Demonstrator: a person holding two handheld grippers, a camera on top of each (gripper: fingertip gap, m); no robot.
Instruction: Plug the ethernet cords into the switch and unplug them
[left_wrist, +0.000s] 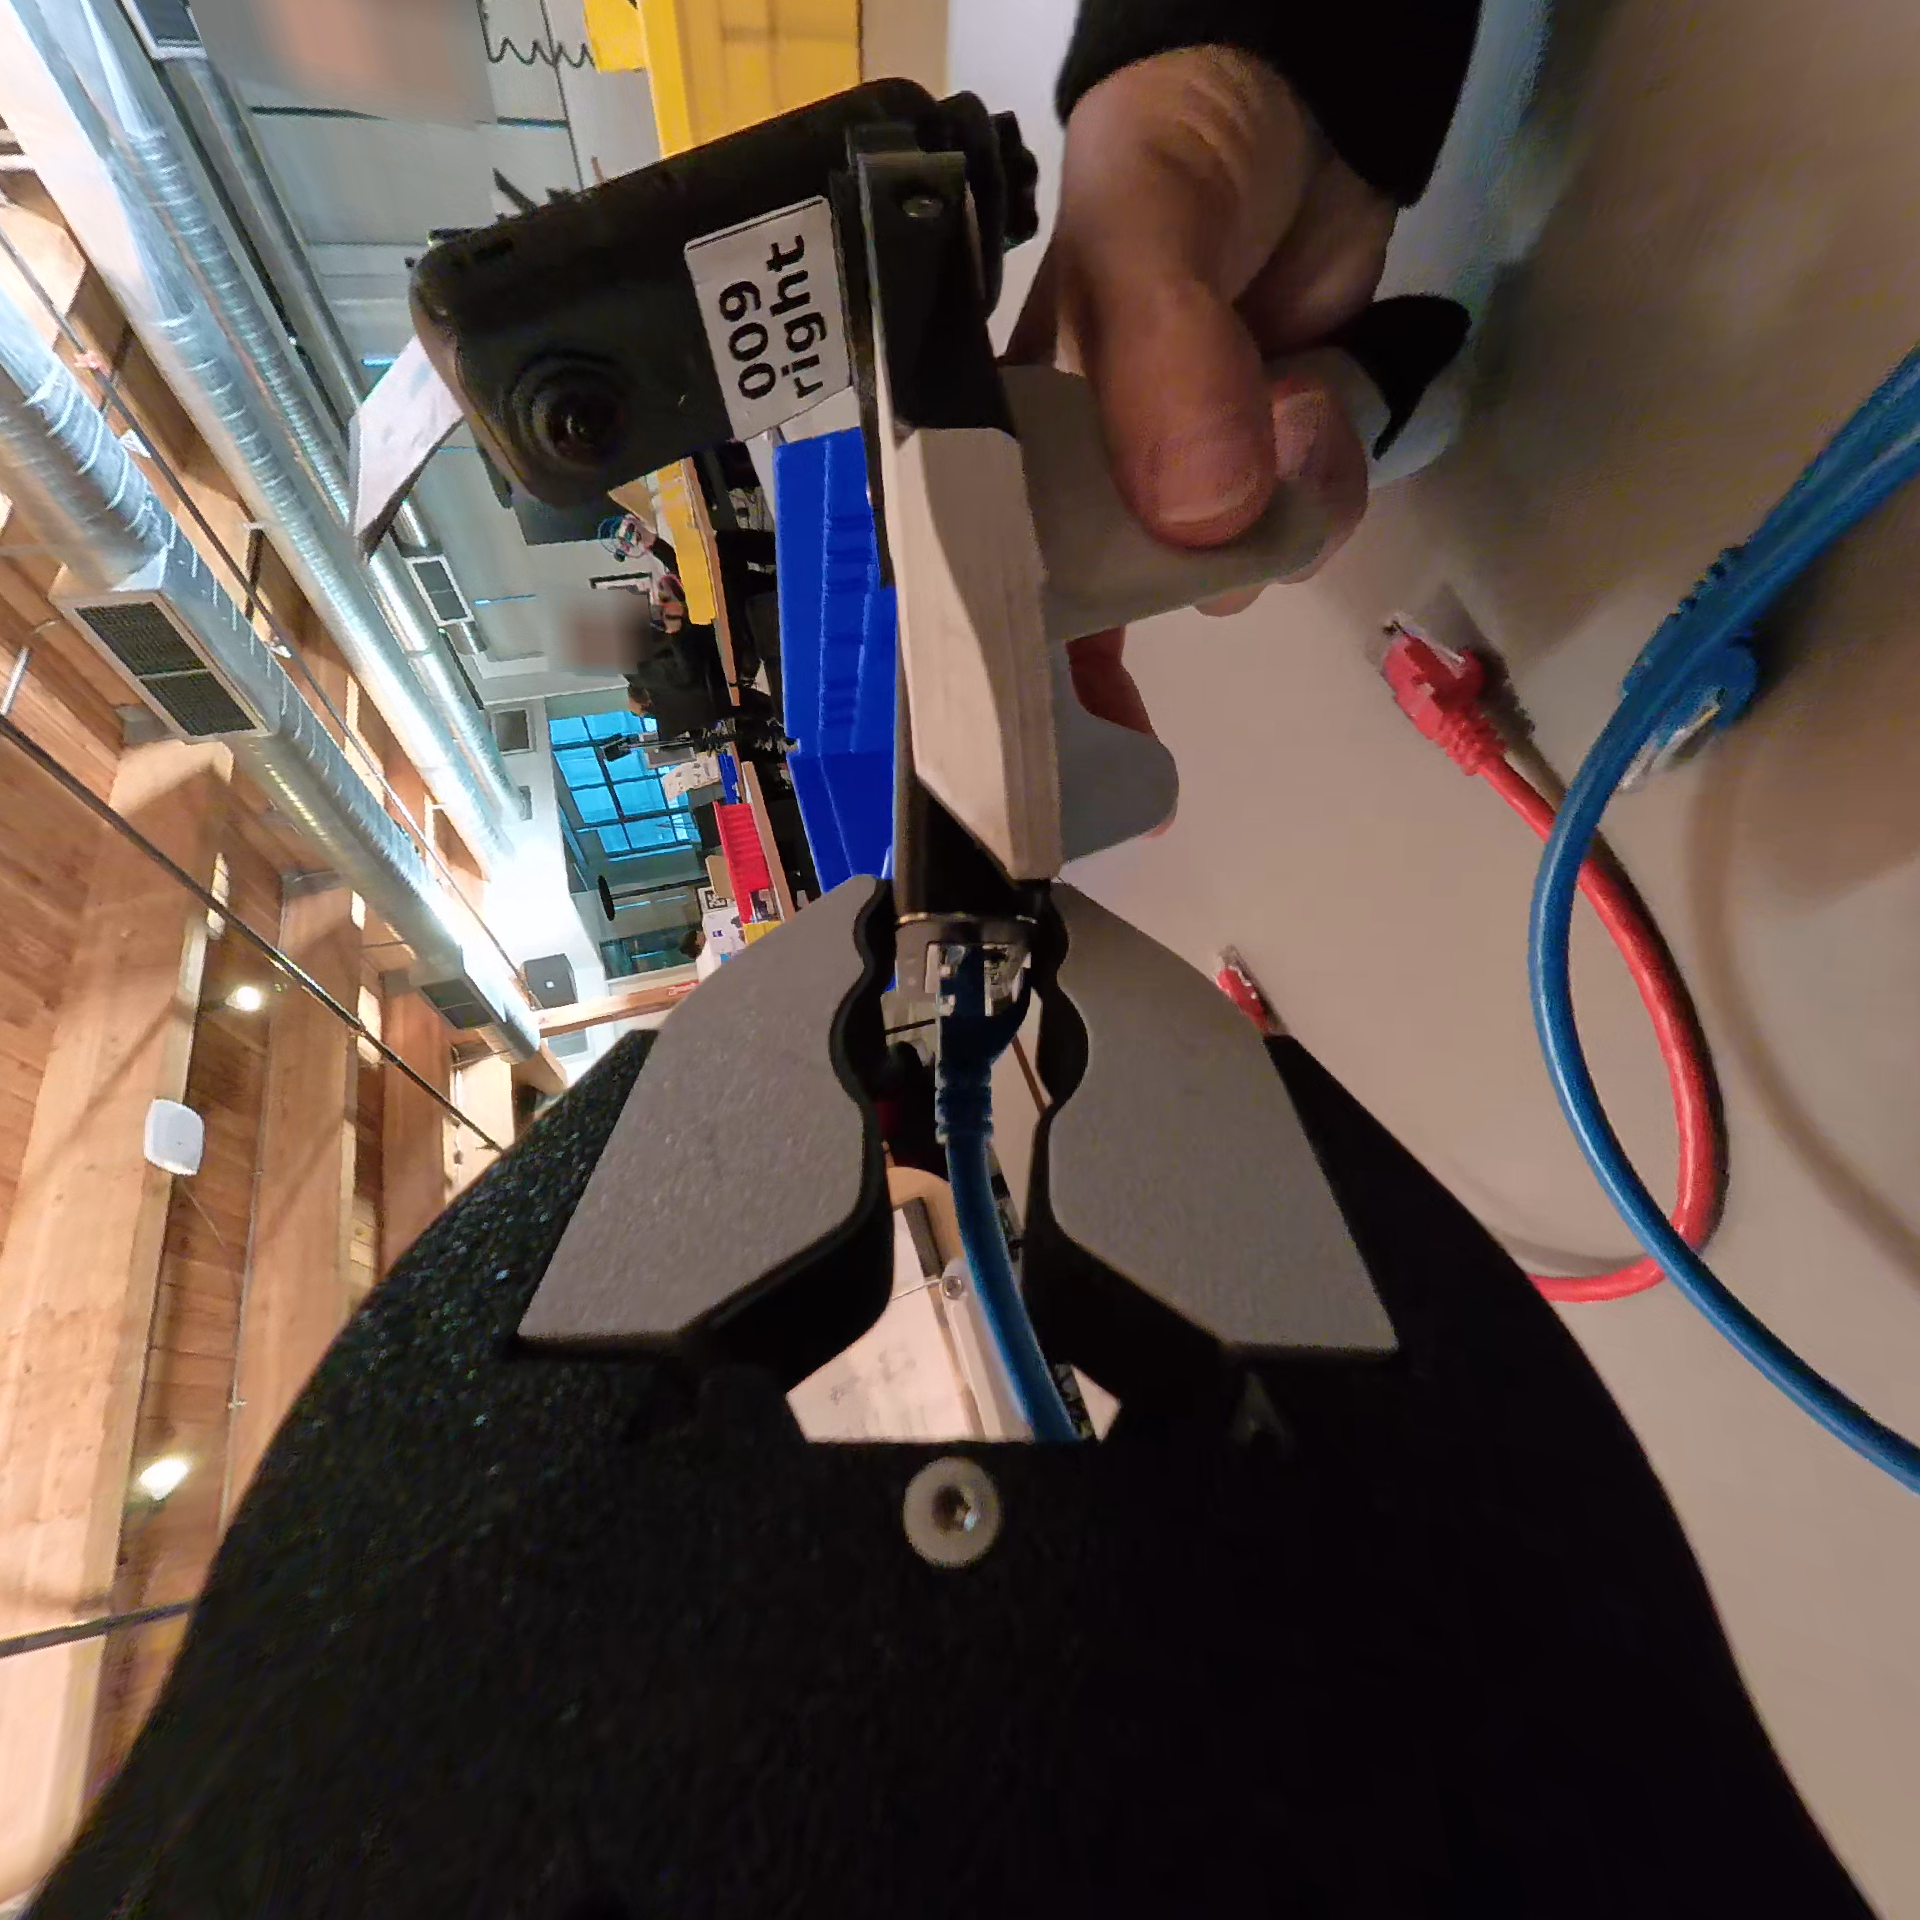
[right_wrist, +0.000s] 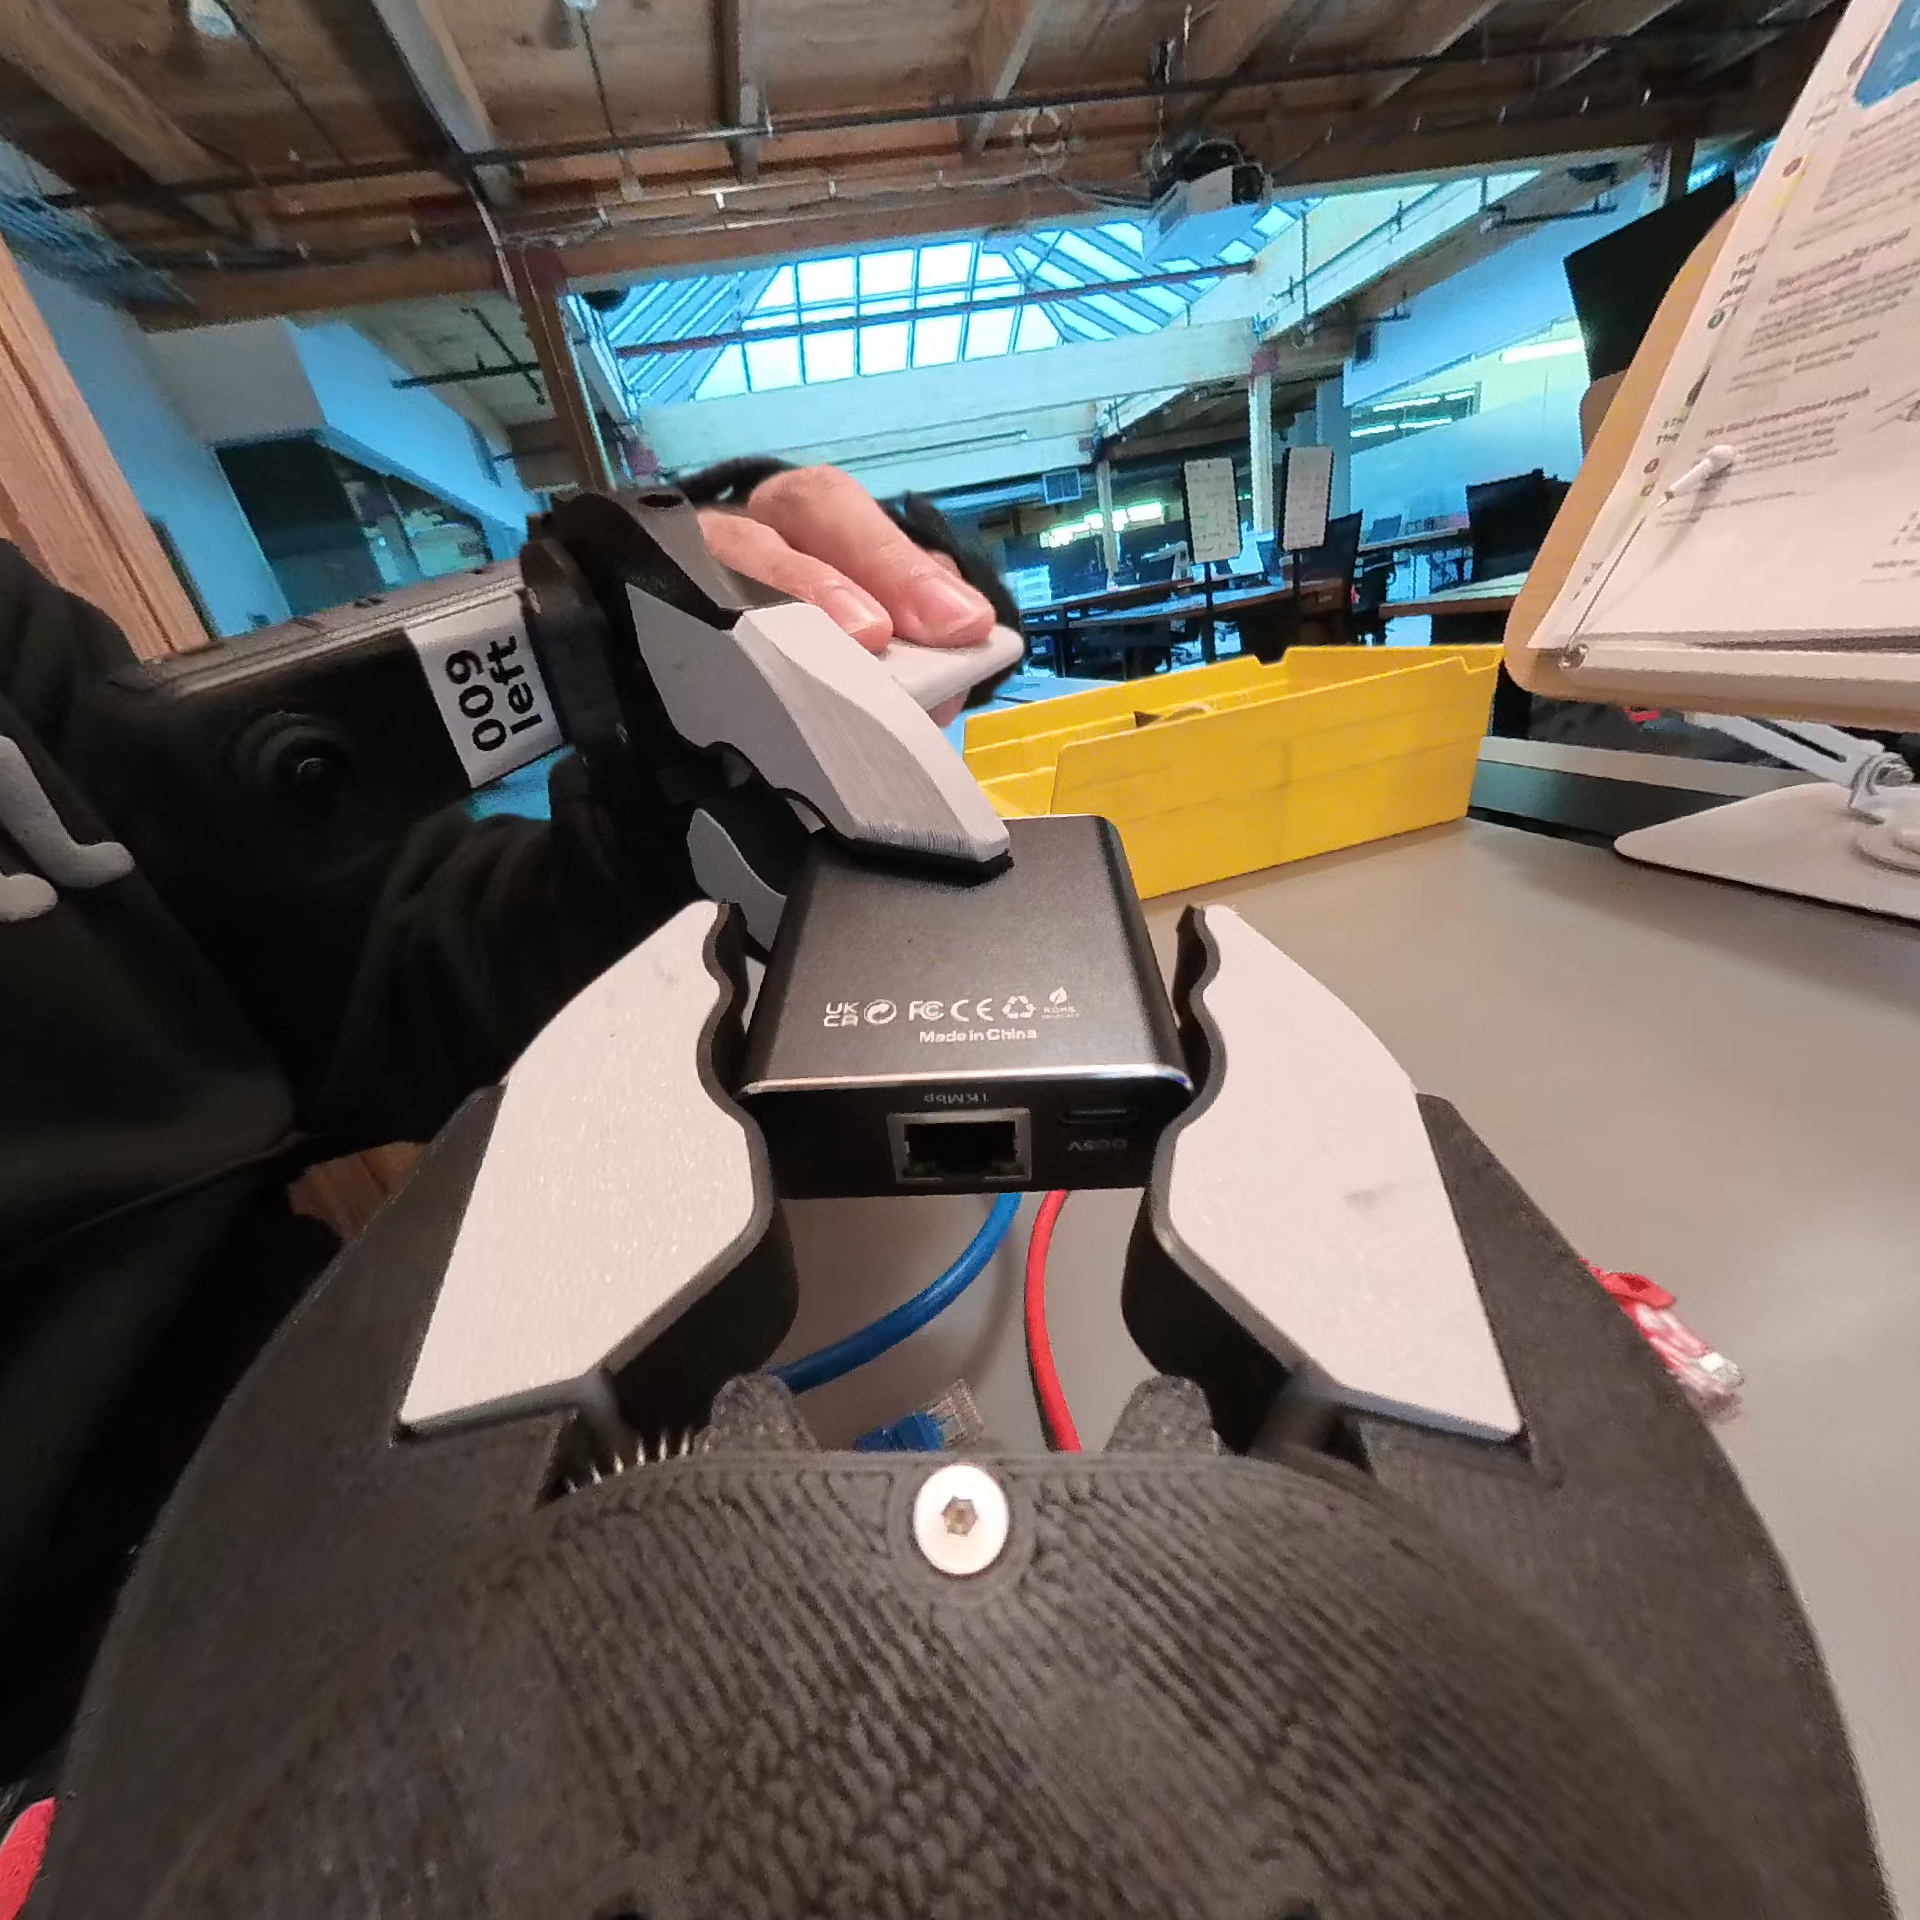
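- One switch (right_wrist: 956, 966), a small black box, sits clamped between the two fingers of your right gripper (right_wrist: 966, 925), held above the grey table (right_wrist: 1455, 1039). Its near face shows one empty ethernet port and one small slot beside it.
- Your left gripper (left_wrist: 966, 925) meets the switch's far end. Its jaws are narrow around the plug of the blue cord (left_wrist: 1558, 935), which stands at a port there. From the right wrist view, one grey finger lies on the top edge of the switch and the other sits below it.
- Whether those fingers squeeze the plug itself or only bracket it cannot be told.
- Two cords in all: one blue, one red.
- The blue cord runs back between your left fingers and loops across the table. Its second plug (left_wrist: 1694, 696) lies loose on the surface.
- The red cord (left_wrist: 1683, 1091) curves inside the blue loop, and both of its plugs lie free on the table, one (left_wrist: 1434, 675) farther off and one (left_wrist: 1242, 987) just beside your left finger.
- Two hands are in view, one per gripper: your right hand (left_wrist: 1195, 312) wraps the grey handle in the left wrist view, and your left hand (right_wrist: 842, 571) shows in the right wrist view, both in dark sleeves.
- Behind the switch stands a yellow bin (right_wrist: 1247, 748). To its right, a paper sheet on a tilted stand (right_wrist: 1714, 520) rests on the table.
- Blue bins (left_wrist: 831, 623) are stacked beyond the table in the left wrist view.
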